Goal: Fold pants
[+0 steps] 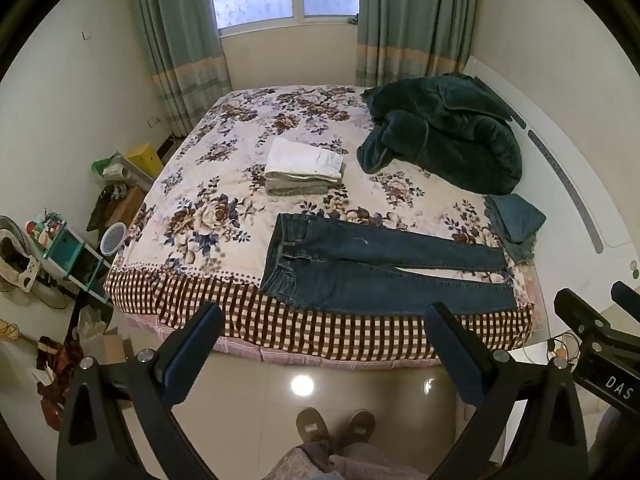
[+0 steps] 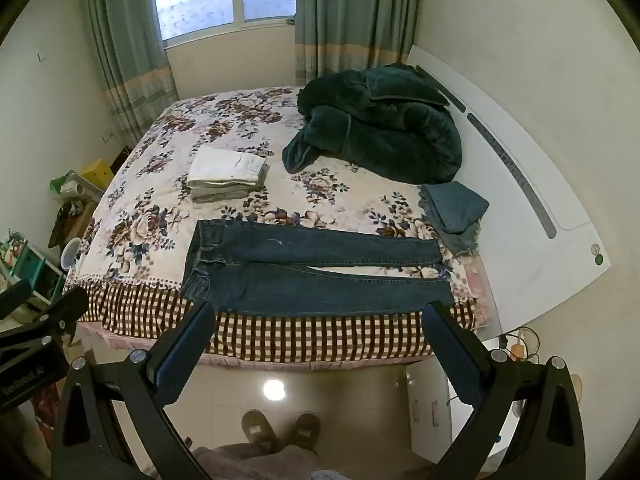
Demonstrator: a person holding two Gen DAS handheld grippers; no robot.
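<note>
Dark blue jeans (image 1: 384, 272) (image 2: 312, 268) lie flat along the near edge of the bed (image 1: 192, 184) (image 2: 140, 184). Their waist is at the left, and the two legs run to the right, slightly apart at the hems. My left gripper (image 1: 324, 310) hovers open over the floor in front of the bed, short of the jeans, with nothing between its fingers. My right gripper (image 2: 319, 308) is just as wide open and empty, level with the bed's checked border. Each gripper shows at the edge of the other's view: the right gripper (image 1: 596, 296) and the left gripper (image 2: 46, 294).
A folded white and grey stack (image 1: 304, 168) (image 2: 228, 178) sits mid-bed. A dark green blanket (image 1: 440, 132) (image 2: 380, 132) is heaped at the far right by the white headboard (image 1: 580, 200), with a folded blue-grey cloth (image 1: 516, 220) near it. Clutter (image 1: 60, 248) lines the left floor. A person's slippers (image 1: 336, 428) stand below.
</note>
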